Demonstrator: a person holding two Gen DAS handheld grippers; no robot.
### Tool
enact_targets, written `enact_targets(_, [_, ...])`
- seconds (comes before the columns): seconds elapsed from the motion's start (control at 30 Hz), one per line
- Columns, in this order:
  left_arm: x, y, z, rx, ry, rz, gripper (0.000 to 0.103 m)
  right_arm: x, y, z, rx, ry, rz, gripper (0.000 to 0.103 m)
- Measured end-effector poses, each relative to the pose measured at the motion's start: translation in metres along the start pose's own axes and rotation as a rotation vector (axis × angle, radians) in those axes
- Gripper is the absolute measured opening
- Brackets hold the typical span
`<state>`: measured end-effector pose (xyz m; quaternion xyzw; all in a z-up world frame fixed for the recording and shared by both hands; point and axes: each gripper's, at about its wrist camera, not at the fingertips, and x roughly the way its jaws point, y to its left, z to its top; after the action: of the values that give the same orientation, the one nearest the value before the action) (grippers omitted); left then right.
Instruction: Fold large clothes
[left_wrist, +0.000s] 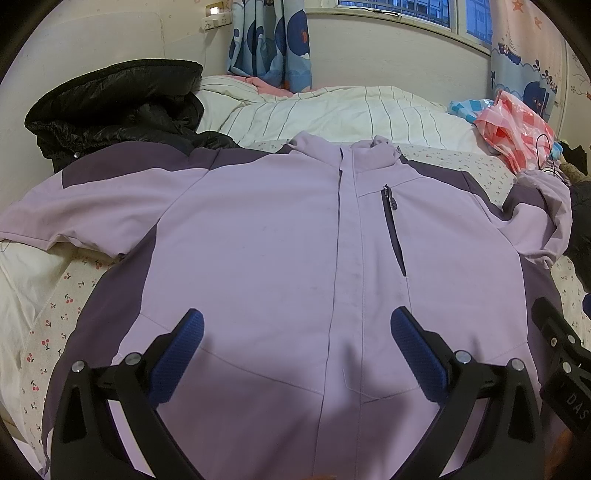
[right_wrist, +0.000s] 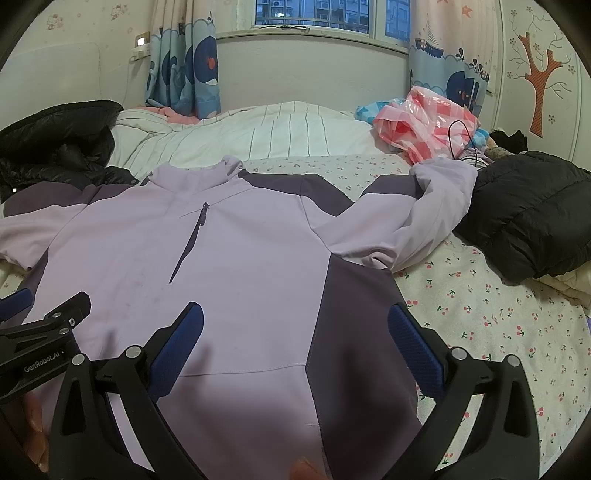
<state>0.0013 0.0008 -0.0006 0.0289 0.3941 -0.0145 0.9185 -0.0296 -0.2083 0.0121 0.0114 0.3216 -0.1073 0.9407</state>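
A large lilac jacket (left_wrist: 266, 236) with dark purple panels lies face up and zipped on the bed, collar toward the window. In the right wrist view the same jacket (right_wrist: 236, 251) has its right sleeve (right_wrist: 417, 218) bent back on itself near a black coat. My left gripper (left_wrist: 295, 326) hovers open above the jacket's lower front, straddling the zipper placket. Over the jacket's lower right side my right gripper (right_wrist: 295, 325) is open too, with nothing between its blue pads. Each gripper shows at the edge of the other's view.
A black puffer coat (left_wrist: 114, 107) is heaped at the back left, another black coat (right_wrist: 532, 214) at the right. A striped duvet (left_wrist: 332, 110) and a pink plastic bag (right_wrist: 424, 125) lie behind the jacket. The cherry-print sheet (right_wrist: 498, 325) is bare at the right.
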Motion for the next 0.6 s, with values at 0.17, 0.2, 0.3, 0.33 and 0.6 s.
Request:
enact_targets(0.17, [0.000, 0.000, 0.000, -0.001, -0.001, 0.000, 0.098, 0.000, 0.000, 0.000, -0.001, 0.000, -0.001, 0.097])
enact_targets(0.2, [0.000, 0.000, 0.000, -0.001, 0.000, -0.001, 0.098, 0.000, 0.000, 0.000, -0.001, 0.000, 0.000, 0.097])
enact_targets(0.3, [0.001, 0.001, 0.000, -0.008, 0.007, -0.004, 0.098, 0.000, -0.003, 0.001, 0.001, -0.009, 0.008, 0.097])
enact_targets(0.33, [0.008, 0.005, -0.002, -0.012, 0.010, -0.006, 0.098, -0.001, -0.006, 0.003, 0.005, -0.016, 0.010, 0.097])
enact_targets(0.6, [0.016, 0.010, 0.004, -0.097, 0.037, -0.072, 0.098, 0.016, -0.107, 0.055, 0.204, -0.061, -0.090, 0.097])
